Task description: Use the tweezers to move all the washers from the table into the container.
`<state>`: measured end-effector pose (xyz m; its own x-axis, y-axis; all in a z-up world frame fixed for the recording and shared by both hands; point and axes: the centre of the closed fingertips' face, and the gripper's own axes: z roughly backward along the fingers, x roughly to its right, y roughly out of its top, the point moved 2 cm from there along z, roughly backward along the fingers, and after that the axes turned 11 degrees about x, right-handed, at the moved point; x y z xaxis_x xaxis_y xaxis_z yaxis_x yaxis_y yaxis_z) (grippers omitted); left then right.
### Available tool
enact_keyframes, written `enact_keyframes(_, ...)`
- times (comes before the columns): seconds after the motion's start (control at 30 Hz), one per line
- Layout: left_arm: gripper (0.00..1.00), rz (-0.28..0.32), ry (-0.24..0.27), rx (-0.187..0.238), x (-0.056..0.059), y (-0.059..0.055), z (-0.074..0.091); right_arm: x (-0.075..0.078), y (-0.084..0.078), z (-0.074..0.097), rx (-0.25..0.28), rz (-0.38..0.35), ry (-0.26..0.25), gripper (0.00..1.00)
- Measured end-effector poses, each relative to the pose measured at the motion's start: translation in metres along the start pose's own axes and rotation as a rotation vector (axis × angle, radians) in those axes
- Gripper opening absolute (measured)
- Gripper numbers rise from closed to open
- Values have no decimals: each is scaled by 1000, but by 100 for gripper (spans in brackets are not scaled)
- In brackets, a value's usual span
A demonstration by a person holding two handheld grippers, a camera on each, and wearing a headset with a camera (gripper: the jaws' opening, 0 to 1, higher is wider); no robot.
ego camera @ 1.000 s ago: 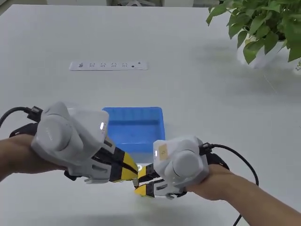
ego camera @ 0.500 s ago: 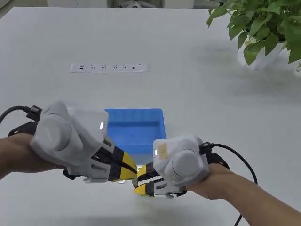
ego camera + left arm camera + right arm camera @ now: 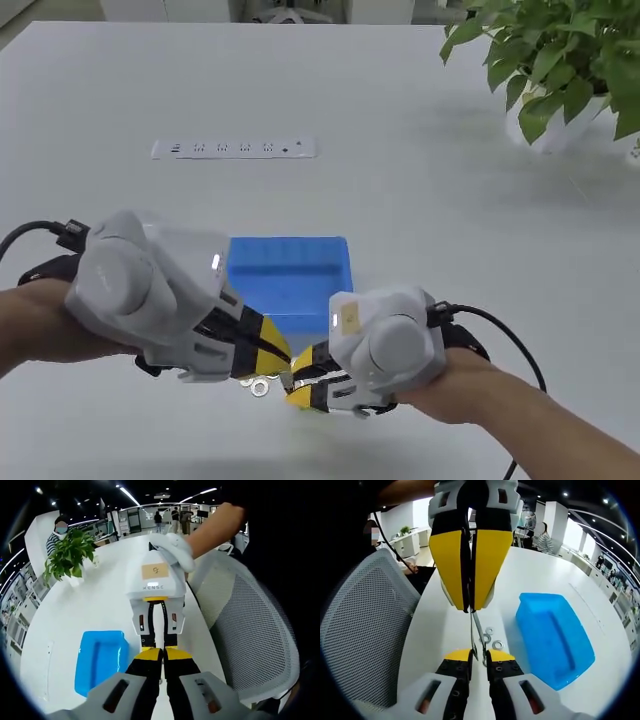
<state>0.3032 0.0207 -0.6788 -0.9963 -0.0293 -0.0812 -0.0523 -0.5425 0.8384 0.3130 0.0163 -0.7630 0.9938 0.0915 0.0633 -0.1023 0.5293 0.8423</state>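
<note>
Step in hand, as a judgement: lining the tweezers [image 3: 475,630] up on a washer, with no washer showing in the container yet.

Left gripper [image 3: 470,607] is pinching the tweezers' top end, yellow pads pressed flat together. Right gripper [image 3: 479,656] is sitting narrow around the tweezers' lower legs with a slim gap each side. Cannot tell if it is actually squeezing them. The two grippers are facing each other nose to nose, close to the near edge of the table [image 3: 420,200].

Washers [image 3: 491,638]: about three are lying loose on the table right by the tweezer tips. They are sitting just in front of the near wall of the blue container [image 3: 290,280], not in it. The container's inside is showing empty in the right gripper view.

Next move is probably calling for setting the tips over one washer's rim, closing the legs gently, then lifting over the wall. Washers are thin and flat, so slipping out is the likely risk.

Surface: plain white table, with a white power strip [image 3: 233,149] lying toward the far edge and a potted plant [image 3: 560,55] standing at the far right corner. Room: open office with ceiling strip lights, and a grey mesh chair [image 3: 365,630] standing by the near edge.
</note>
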Motion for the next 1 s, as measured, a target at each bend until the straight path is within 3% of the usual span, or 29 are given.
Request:
enact_keyframes(0.5,5,5,-7,-17,-7,-7,-5,5,-6,-3,-7,-17,-6,13)
enact_keyframes(1.0,5,22,2,10,-15,-6,-7,7,-7,-3,1,-62,-24,12)
